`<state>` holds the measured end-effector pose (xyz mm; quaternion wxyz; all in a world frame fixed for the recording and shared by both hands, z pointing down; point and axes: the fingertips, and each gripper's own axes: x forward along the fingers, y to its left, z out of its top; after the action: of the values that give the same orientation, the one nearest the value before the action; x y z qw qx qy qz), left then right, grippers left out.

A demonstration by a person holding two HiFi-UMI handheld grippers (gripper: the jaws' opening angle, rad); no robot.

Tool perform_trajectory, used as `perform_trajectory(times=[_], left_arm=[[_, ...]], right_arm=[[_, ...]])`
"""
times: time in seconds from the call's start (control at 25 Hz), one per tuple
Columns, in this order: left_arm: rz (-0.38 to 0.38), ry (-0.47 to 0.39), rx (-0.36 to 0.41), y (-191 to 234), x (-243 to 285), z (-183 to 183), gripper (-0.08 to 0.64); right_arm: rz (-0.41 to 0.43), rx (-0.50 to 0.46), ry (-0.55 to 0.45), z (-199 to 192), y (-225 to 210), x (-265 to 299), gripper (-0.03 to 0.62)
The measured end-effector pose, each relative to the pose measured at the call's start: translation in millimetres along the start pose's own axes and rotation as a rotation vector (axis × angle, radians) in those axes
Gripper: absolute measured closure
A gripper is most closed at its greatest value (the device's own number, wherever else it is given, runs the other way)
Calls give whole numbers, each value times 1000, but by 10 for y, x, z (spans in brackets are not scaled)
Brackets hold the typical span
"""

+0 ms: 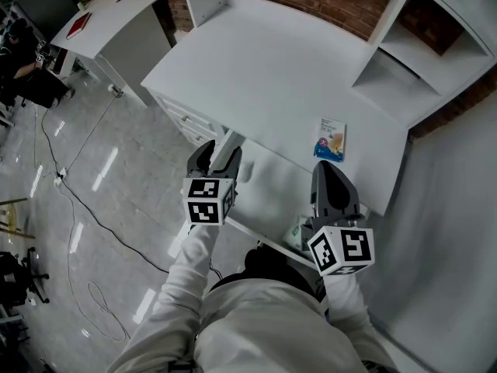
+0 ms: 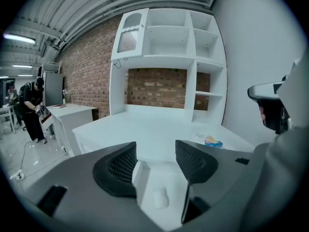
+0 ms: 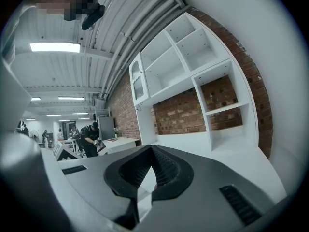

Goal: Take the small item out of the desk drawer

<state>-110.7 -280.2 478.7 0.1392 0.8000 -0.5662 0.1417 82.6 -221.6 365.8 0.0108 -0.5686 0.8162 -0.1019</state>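
Left tool [image 1: 217,158] [image 2: 155,158]: hovering over the open desk drawer [image 1: 268,196], jaws standing wide apart and gripping nothing. Right tool [image 1: 328,176] [image 3: 150,151]: hanging near the drawer's right end, jaws lying closed tip to tip with nothing showing between them. Small white oval item [image 2: 159,197]: lying on the drawer floor, below the gap between the left tool's jaws, untouched. Printed packet [image 1: 331,138]: lying on the white tabletop [image 1: 264,76], near its right edge.

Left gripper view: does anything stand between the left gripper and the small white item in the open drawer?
Nothing visible does. The left gripper is open, and the small white item lies uncovered on the floor of the open drawer, seen straight through the gap between the jaws.
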Motion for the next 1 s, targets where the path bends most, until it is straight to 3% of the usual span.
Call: perform_trajectory(times=[0.28,0.64,1.0], left_arm=[[-24,168,-6,-40,328,-556,310],[-52,303,7,-177,661,-1022,310],[-36,441,-60,-154,912,-1450,308]], right_arm=[[-7,2,11,-19,-46,53,565],[-15,5,30,-68,-176,120,565],[-31,24,50,-145,-308,168,565]])
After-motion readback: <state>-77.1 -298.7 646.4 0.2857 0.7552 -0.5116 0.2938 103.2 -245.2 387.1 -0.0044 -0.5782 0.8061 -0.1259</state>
